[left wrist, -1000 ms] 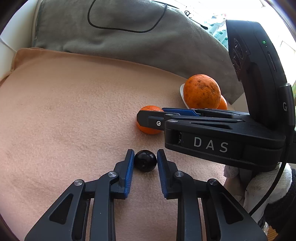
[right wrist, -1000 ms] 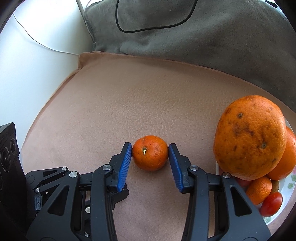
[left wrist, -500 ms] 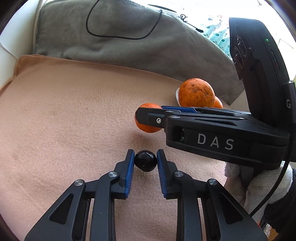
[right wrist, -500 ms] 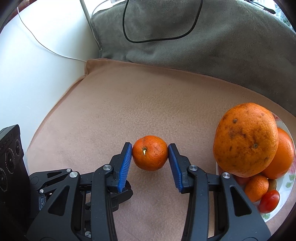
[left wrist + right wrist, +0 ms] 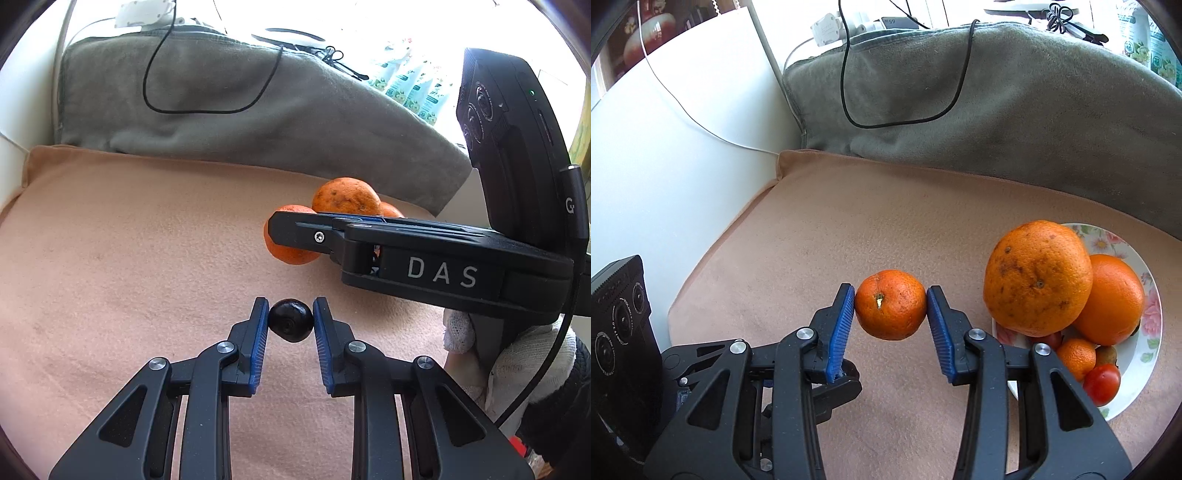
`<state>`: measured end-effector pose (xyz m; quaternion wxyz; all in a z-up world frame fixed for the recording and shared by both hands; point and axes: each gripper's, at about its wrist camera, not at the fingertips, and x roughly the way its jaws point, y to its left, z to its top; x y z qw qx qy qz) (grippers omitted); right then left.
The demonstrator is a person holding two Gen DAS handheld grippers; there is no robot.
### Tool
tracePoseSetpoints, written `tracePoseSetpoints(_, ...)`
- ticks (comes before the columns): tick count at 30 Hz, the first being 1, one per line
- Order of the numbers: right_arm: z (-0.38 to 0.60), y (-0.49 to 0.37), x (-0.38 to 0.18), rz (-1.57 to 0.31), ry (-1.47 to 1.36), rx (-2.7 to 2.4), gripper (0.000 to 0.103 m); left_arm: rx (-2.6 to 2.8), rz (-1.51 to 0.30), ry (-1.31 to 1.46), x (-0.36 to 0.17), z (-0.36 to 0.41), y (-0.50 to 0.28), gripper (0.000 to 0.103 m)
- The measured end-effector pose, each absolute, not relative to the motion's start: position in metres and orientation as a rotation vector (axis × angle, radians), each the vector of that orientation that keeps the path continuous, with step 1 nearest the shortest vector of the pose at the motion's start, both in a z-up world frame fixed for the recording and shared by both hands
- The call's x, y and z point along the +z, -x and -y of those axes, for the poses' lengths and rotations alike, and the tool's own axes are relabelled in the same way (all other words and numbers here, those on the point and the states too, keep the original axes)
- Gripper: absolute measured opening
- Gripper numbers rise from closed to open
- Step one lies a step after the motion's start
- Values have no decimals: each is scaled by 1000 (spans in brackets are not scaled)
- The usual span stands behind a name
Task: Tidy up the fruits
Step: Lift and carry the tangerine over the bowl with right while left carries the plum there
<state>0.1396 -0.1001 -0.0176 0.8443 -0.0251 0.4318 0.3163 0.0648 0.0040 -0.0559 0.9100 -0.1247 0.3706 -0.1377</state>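
My left gripper [image 5: 290, 320] is shut on a small dark round fruit [image 5: 290, 320] and holds it above the peach blanket [image 5: 129, 258]. My right gripper [image 5: 891, 309] is shut on a small mandarin [image 5: 891, 309], lifted off the blanket; it also shows in the left wrist view [image 5: 288, 254] behind the right gripper's finger. A floral plate [image 5: 1145, 354] at the right holds a large spotted orange [image 5: 1038, 277], a smooth orange [image 5: 1112, 299], a small mandarin [image 5: 1075, 358] and a red tomato [image 5: 1102, 382].
A grey cushion [image 5: 997, 103] with a black cable [image 5: 849, 92] lies behind the blanket. A white wall [image 5: 665, 166] with a thin white wire stands at the left. Chargers and packets sit on the ledge [image 5: 406, 85] behind.
Both grippers have closed on their fruits and risen from the blanket. The plate and the cushion now appear farther away in both views.
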Motion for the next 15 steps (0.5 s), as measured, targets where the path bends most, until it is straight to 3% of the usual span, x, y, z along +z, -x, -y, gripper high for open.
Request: tracePoseSetpoints(15,184,-137,31,-797,-42,590,42,-366,-732,211,-30,42,-74,23)
